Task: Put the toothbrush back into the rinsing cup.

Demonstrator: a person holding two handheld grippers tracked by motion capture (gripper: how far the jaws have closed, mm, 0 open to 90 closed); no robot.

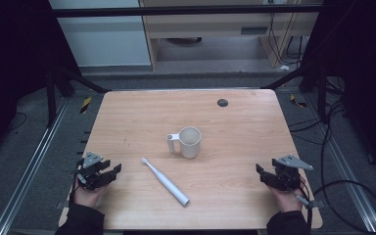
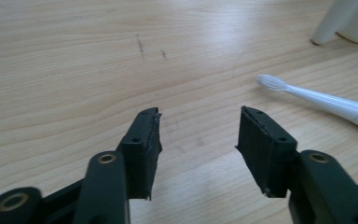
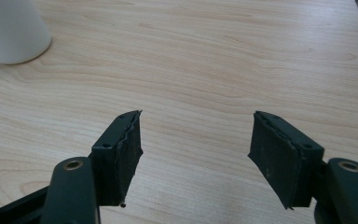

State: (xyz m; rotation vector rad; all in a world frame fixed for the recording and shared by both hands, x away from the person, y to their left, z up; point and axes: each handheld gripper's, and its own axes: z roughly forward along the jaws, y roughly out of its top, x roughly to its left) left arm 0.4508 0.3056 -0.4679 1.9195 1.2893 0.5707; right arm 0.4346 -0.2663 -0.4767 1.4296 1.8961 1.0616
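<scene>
Two things lie on the light wooden table (image 1: 127, 117): a white plastic mug with a side handle (image 1: 189, 142), upright near the middle, and a white electric toothbrush (image 1: 165, 181), flat just in front of the mug and apart from it, bristles pointing toward the far left. The mug's mouth faces up, and nothing shows inside it. The left gripper (image 1: 108, 172) rests at the near left edge, jaws spread with nothing between them; the right gripper (image 1: 263, 175) at the near right edge, jaws likewise spread on bare wood. In the left gripper view the toothbrush's handle is cut off at the right border; in the right gripper view just the mug's base shows.
</scene>
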